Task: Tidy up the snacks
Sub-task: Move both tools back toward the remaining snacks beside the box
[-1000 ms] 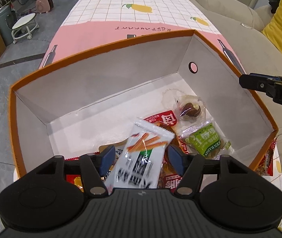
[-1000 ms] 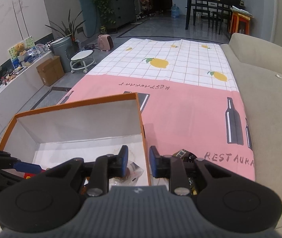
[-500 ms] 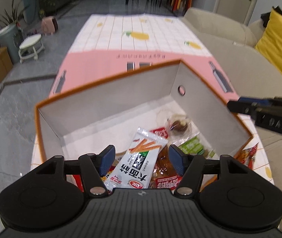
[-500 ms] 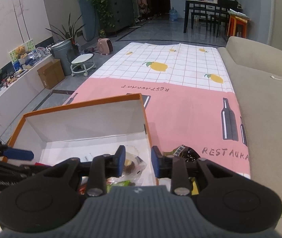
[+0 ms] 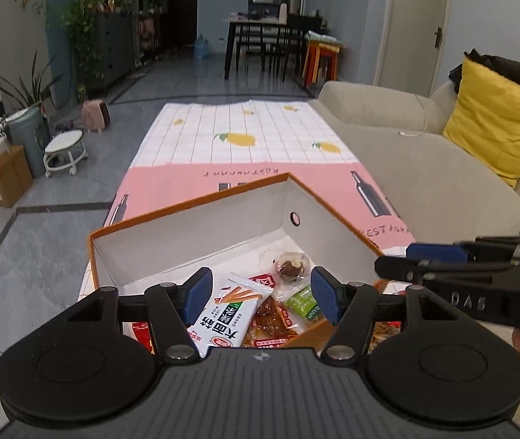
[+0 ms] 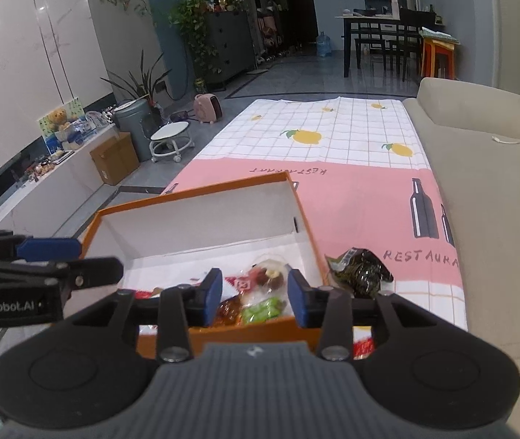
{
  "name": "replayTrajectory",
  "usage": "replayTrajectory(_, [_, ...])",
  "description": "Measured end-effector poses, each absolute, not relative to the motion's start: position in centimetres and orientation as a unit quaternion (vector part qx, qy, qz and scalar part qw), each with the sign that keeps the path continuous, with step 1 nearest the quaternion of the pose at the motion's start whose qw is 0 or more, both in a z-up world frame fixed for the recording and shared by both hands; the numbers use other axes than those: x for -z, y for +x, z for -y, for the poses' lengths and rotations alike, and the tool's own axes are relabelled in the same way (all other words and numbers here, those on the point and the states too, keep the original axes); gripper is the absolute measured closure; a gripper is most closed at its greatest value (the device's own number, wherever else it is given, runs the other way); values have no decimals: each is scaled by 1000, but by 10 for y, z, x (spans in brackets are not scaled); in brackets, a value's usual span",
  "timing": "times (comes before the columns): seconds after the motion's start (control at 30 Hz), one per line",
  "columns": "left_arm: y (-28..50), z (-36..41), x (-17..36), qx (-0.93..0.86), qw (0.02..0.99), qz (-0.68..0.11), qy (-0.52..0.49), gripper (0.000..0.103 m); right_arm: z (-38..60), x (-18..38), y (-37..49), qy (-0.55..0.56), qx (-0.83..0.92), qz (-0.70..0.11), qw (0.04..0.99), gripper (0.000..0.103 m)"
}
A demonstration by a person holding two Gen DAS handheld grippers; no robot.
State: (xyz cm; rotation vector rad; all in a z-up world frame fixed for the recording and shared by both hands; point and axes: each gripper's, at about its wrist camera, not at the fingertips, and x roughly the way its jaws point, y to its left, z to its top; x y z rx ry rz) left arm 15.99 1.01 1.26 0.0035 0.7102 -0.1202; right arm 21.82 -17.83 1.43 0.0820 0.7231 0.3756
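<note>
Snacks (image 5: 230, 314) lie heaped at the near end of the orange box (image 5: 187, 230). Above it the left gripper (image 5: 258, 294) stands wide and empty; the right gripper (image 6: 254, 292), narrower, has just been opening, empty. Only the right view shows a dark packet (image 6: 360, 269) outside the box's right wall; it could get overlooked.

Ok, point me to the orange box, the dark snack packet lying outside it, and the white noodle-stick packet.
orange box (image 6: 201, 197), right wrist view, on its far orange rim.
dark snack packet (image 6: 364, 269), right wrist view, middle of the crinkled wrapper on the cloth.
white noodle-stick packet (image 5: 229, 316), left wrist view, on its printed front.
</note>
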Motion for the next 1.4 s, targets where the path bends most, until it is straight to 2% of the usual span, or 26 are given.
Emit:
replayTrajectory(0.3, [130, -1, -4, 73, 936, -345, -4, 30, 182, -6, 173, 45, -178, -363, 914, 62])
replayTrajectory(0.63, [103, 9, 28, 77, 912, -402, 0, 30, 194, 29, 128, 32, -153, -412, 898, 61])
replayTrajectory(0.83, [95, 17, 46, 81, 902, -424, 13, 30, 198, 44, 106, 18, -147, -429, 891, 55])
replayTrajectory(1.13, [92, 23, 70, 92, 894, -436, 41, 30, 198, 74, 105, -14, -124, -460, 879, 48])
replayTrajectory(1.4, [104, 24, 78, 125, 893, -427, 65, 30, 200, 88, 114, -16, -113, -474, 873, 48])
